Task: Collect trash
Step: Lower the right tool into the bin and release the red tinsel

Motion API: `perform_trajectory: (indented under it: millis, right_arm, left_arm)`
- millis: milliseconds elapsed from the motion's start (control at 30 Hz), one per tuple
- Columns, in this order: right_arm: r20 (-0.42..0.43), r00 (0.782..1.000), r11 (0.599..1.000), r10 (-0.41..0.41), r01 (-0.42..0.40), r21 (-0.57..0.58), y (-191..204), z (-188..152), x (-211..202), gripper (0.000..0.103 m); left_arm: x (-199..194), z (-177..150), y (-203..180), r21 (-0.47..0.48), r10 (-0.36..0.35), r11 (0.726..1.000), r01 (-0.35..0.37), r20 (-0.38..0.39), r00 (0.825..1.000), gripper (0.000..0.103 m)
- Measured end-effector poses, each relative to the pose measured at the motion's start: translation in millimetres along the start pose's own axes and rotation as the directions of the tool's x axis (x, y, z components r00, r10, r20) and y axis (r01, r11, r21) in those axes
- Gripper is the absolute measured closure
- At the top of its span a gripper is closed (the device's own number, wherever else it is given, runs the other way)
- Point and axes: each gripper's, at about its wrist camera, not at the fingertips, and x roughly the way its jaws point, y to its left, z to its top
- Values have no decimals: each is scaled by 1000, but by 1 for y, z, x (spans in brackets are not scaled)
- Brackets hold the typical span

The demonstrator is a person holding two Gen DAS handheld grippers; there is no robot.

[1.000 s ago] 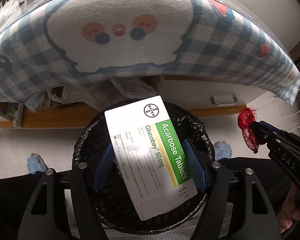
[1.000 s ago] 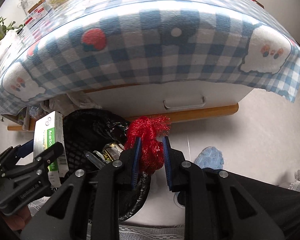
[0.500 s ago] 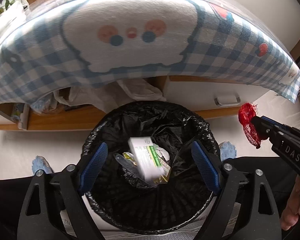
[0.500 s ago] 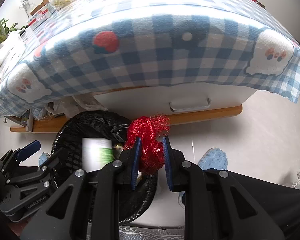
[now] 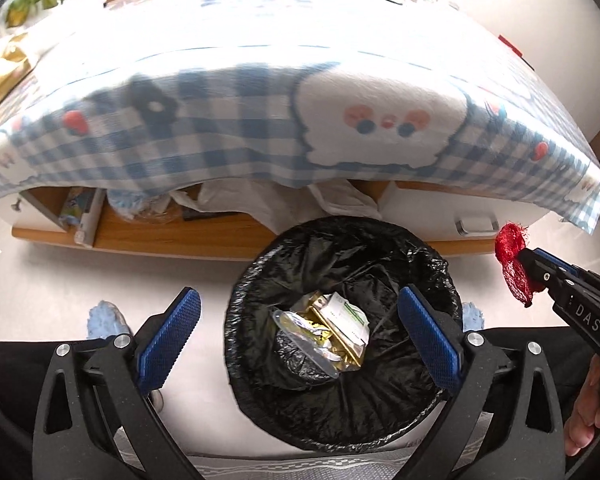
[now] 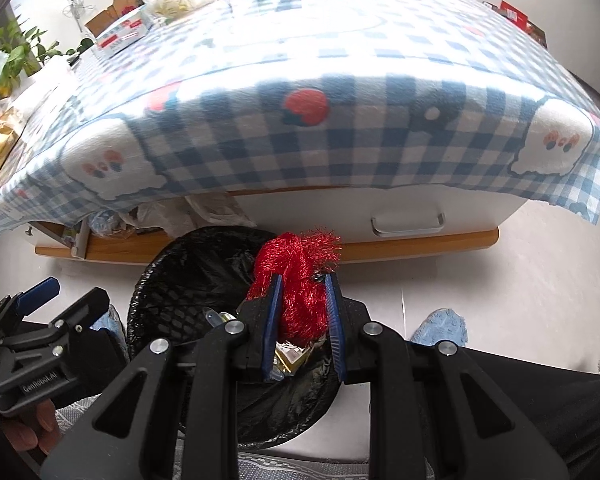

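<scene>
Disposal is half done: my left gripper (image 5: 298, 338) has just been opening and stands wide with nothing between its pads, the medicine box (image 5: 346, 318) lying below it in the bin (image 5: 340, 240). My right gripper (image 6: 302, 314) pinches the red tinsel (image 6: 298, 276) narrowly, beside the rim; next I should carry it over the bin's mouth and let go.
</scene>
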Motion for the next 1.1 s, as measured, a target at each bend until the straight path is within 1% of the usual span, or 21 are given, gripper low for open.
perform_trajectory:
  millis: [267, 433, 600, 700, 900, 1100]
  right_arm:
    - [15, 1000, 999, 19, -18, -34, 23, -4, -8, 82]
    - [13, 999, 997, 30, -29, -65, 46, -7, -7, 82]
    - [-4, 999, 994, 36, -36, -101, 71, -12, 1, 81]
    - [-16, 999, 992, 39, -41, -117, 83, -13, 7, 81]
    - [-40, 998, 990, 44, -49, -131, 101, -15, 19, 81]
    - [-51, 997, 988, 49, -56, -143, 115, -15, 26, 75]
  left_arm:
    - [-16, -4, 25, -36, 14, 999, -13, 28, 1000, 6]
    - [-17, -6, 41, -61, 21, 998, -19, 24, 1000, 6]
    - [-15, -8, 55, -68, 41, 997, -40, 12, 999, 6]
    - [-16, -9, 65, -86, 35, 996, -35, 5, 999, 6]
    - [-17, -11, 77, -91, 49, 995, -48, 9, 999, 6]
    - [-13, -13, 85, -99, 64, 993, -64, 0, 998, 6]
